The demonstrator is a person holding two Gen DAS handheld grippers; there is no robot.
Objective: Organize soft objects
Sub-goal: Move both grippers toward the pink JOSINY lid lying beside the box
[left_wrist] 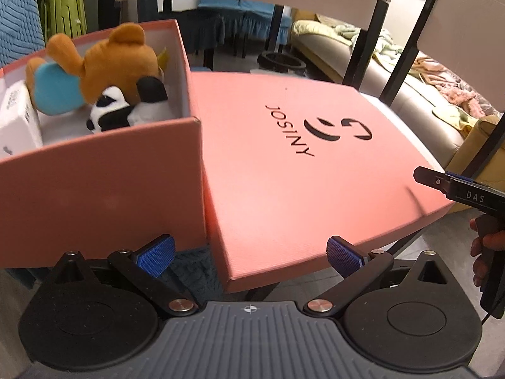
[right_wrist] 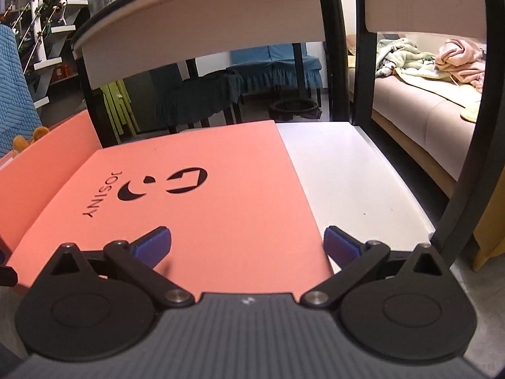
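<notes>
A salmon-pink box (left_wrist: 94,183) stands open at the left, holding a brown plush bear (left_wrist: 116,60) with a blue patch and a black-and-white plush (left_wrist: 126,107). Its lid (left_wrist: 300,164) (right_wrist: 189,195), printed JOSINY, lies flat to the right of the box on a white seat (right_wrist: 353,183). My left gripper (left_wrist: 249,255) is open, low in front of the box's near corner and the lid's near edge. My right gripper (right_wrist: 247,246) is open just above the lid's near right part. The right gripper's finger also shows in the left wrist view at the lid's right edge (left_wrist: 442,183).
A white carton (left_wrist: 15,117) sits in the box's left end. Black chair frames (right_wrist: 344,63) and white backrests (right_wrist: 205,22) rise behind the seat. A beige sofa (right_wrist: 419,117) with crumpled blankets lies to the right. Green stools (left_wrist: 63,6) and blue-covered furniture stand behind.
</notes>
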